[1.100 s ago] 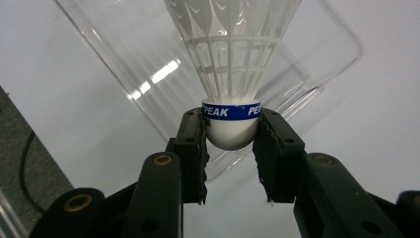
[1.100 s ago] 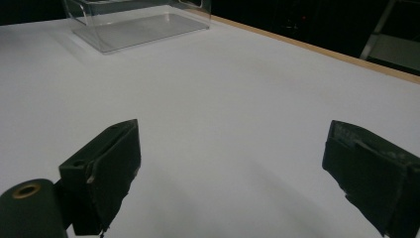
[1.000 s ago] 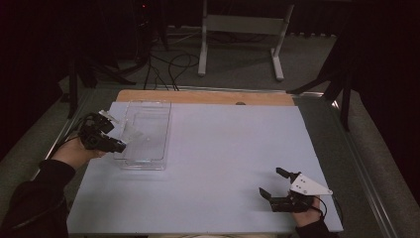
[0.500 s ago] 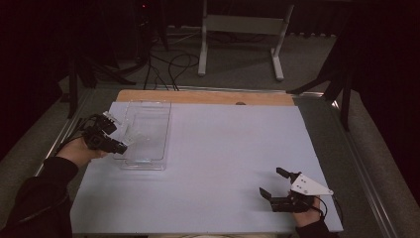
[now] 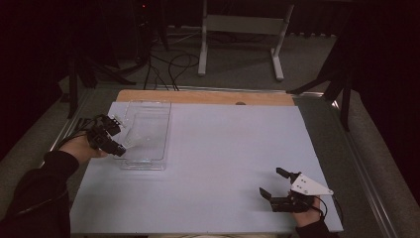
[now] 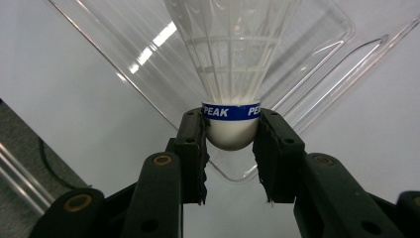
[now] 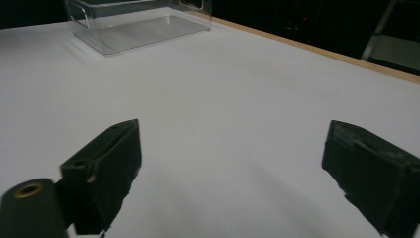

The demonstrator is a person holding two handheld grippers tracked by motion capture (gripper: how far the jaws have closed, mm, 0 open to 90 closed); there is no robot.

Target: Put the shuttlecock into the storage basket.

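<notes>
My left gripper (image 6: 231, 148) is shut on the white cork base of a shuttlecock (image 6: 232, 74), which carries a blue band reading PEAK; its white feather skirt points away over a clear plastic tray (image 6: 317, 44). In the high view that gripper (image 5: 118, 135) hovers at the left rim of the clear tray (image 5: 148, 163), near the table's left side, and the shuttlecock (image 5: 130, 138) leans over the tray. My right gripper (image 5: 273, 183) rests low at the front right of the white table top, jaws wide apart with nothing between them. The right gripper view has the tray (image 7: 133, 25) far off.
The white table top (image 5: 223, 148) has a wooden strip (image 5: 198, 96) along its far edge. Beyond it stand a metal frame stand (image 5: 242, 29) and cables on the floor. A dark sleeve (image 5: 34, 193) comes in at the bottom left.
My left gripper with the shuttlecock has shifted slightly toward the tray's left rim. The right gripper has stayed put.
</notes>
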